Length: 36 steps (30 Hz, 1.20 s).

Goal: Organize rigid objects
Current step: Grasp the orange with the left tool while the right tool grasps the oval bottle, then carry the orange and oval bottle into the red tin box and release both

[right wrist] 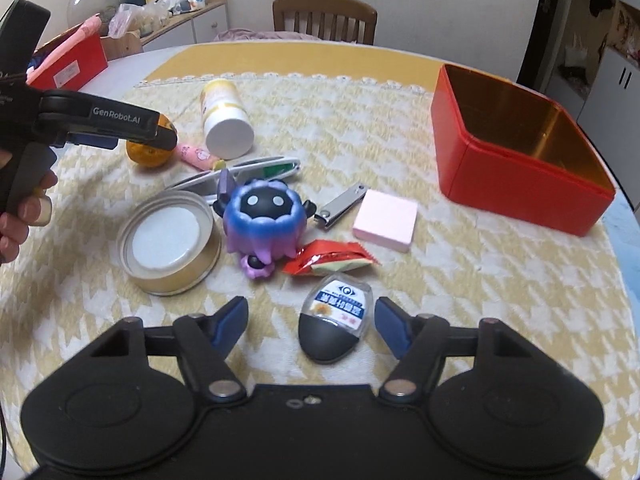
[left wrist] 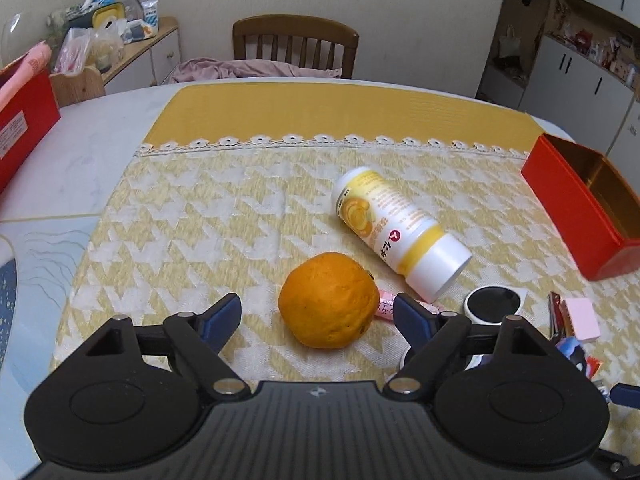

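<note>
An orange (left wrist: 329, 306) lies on the yellow patterned cloth between the blue fingertips of my left gripper (left wrist: 320, 314), which is open with gaps on both sides of the fruit. A yellow-and-white bottle (left wrist: 400, 228) lies on its side just beyond. In the right wrist view my right gripper (right wrist: 310, 322) is open around a small black-and-clear oval case (right wrist: 334, 326), which lies nearer the right pad and touches neither. The left gripper's body (right wrist: 100, 122) shows at the upper left over the orange (right wrist: 150, 154), held by a hand.
An open red box (right wrist: 516, 160) stands at the right. Around the middle lie a round tin (right wrist: 170, 240), a purple toy figure (right wrist: 262, 224), nail clippers (right wrist: 340, 206), a pink block (right wrist: 386, 220), a red snack packet (right wrist: 332, 262) and a pink candy (right wrist: 196, 156). A chair (left wrist: 296, 46) stands beyond the table.
</note>
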Tool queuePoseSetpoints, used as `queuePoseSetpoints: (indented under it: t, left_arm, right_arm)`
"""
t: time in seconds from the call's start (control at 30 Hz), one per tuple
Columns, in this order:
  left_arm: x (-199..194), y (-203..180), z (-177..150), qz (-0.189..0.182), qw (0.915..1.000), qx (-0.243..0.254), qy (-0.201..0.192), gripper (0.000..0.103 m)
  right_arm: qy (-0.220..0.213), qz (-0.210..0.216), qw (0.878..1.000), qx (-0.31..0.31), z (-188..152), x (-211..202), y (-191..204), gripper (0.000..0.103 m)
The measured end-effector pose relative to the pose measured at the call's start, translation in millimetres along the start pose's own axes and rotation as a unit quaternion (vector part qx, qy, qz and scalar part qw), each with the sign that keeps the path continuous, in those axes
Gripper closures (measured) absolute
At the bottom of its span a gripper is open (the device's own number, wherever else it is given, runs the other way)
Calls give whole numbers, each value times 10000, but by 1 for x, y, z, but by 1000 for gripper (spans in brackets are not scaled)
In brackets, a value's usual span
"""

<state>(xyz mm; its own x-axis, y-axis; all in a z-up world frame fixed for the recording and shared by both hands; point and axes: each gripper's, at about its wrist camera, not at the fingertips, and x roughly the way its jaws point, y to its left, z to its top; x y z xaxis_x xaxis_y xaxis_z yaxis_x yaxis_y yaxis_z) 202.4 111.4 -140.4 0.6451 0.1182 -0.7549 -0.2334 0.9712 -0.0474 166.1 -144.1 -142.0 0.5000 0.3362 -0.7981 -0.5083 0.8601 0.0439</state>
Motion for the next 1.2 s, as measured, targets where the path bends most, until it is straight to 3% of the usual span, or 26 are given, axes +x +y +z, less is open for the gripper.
queuePoseSetpoints:
  t: [0.07,0.13,0.27,0.33,0.37,0.83,1.2]
  left_arm:
    - [3,-2,0,14,9999,115,-2,22]
    - [7,-2,2,11,9999,128,55,32]
    - [9,0,4,-42,9999,132,70,39]
    - [9,0,4,-113,9998,120,79,48]
    - [9,0,4,-110,9998,118,78,48]
    - [-6,14,-6,-73,9997,-7,219,49]
    - [-49,21,-17,5,9996,-105,279,49]
  right_arm:
    - [62,-45,9999,80,1,5,-2,39]
    - [133,-44,9998,152,2,9,-5,45]
    - [115,-123,9997,168,2,10,-6,52]
    - [88,-161,9996,216,2,10,-7,59]
    - [75,-180,9995,243,2,10,-8,64]
    - [-137,-294,9992,212,1,-13,-23,64]
    - [-317,-153,9989,296,14,-46,-55,64]
